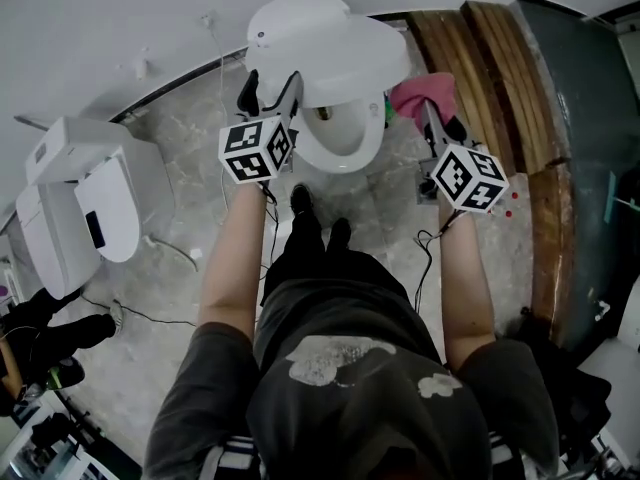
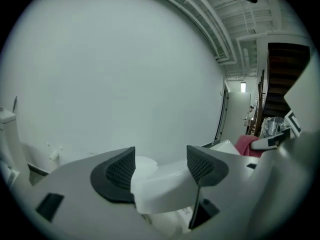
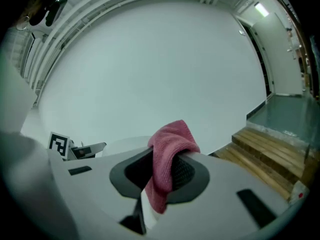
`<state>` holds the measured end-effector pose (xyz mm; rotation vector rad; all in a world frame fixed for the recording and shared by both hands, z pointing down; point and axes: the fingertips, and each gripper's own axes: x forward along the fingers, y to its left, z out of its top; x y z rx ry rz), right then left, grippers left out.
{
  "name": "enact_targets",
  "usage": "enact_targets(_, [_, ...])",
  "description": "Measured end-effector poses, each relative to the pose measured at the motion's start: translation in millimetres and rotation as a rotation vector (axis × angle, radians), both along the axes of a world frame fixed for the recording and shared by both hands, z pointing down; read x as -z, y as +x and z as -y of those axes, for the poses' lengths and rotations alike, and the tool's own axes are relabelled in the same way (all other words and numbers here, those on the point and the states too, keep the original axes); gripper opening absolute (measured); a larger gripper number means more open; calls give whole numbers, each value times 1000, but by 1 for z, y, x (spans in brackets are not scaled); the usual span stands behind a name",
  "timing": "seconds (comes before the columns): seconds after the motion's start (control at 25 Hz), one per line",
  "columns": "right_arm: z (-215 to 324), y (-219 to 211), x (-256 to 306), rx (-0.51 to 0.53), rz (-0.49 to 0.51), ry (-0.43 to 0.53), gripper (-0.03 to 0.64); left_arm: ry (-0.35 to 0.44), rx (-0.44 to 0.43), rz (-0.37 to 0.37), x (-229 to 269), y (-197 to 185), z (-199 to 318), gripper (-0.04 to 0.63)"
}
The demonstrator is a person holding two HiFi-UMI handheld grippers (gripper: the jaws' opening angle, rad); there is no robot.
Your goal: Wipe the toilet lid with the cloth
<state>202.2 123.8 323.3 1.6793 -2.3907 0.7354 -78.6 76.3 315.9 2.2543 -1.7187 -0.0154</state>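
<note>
Two tools (image 2: 161,163) (image 3: 161,171): cloth (image 3: 168,148), perhaps lid (image 2: 165,185).

A white ceramic toilet (image 1: 345,138) stands at the far edge of the grey marble floor (image 1: 190,168), with the person's feet (image 1: 300,200) just before it. Its white plastic toilet lid (image 1: 320,43) lies over the bowl's rear, and its left edge sits between the jaws of the left gripper (image 1: 270,93), touching both. Right of the bowl, the right gripper (image 1: 432,118) has the pink terry cloth (image 1: 425,93) pinched between its jaws. Brown wooden steps (image 1: 480,68) lie behind, to the right. A second white toilet (image 1: 85,198) stands well apart at the floor's left edge.
</note>
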Motion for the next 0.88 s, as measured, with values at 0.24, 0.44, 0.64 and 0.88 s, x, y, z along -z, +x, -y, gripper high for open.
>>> enact_targets(0.24, [0, -7, 9, -1, -27, 7, 55, -69, -90, 6, -21, 18, 3, 348])
enact_targets(0.44, [-5, -18, -13, -1, -21, -33, 55, -175, -79, -80, -72, 23, -30, 348])
enact_targets(0.64, [-17, -20, -54, -11, -42, -96, 55, -252, -61, -93, -124, 24, -58, 348])
enact_targets(0.88, [-27, -6, -94, -56, -33, -146, 55, -340, -95, -50, -191, 40, -81, 348])
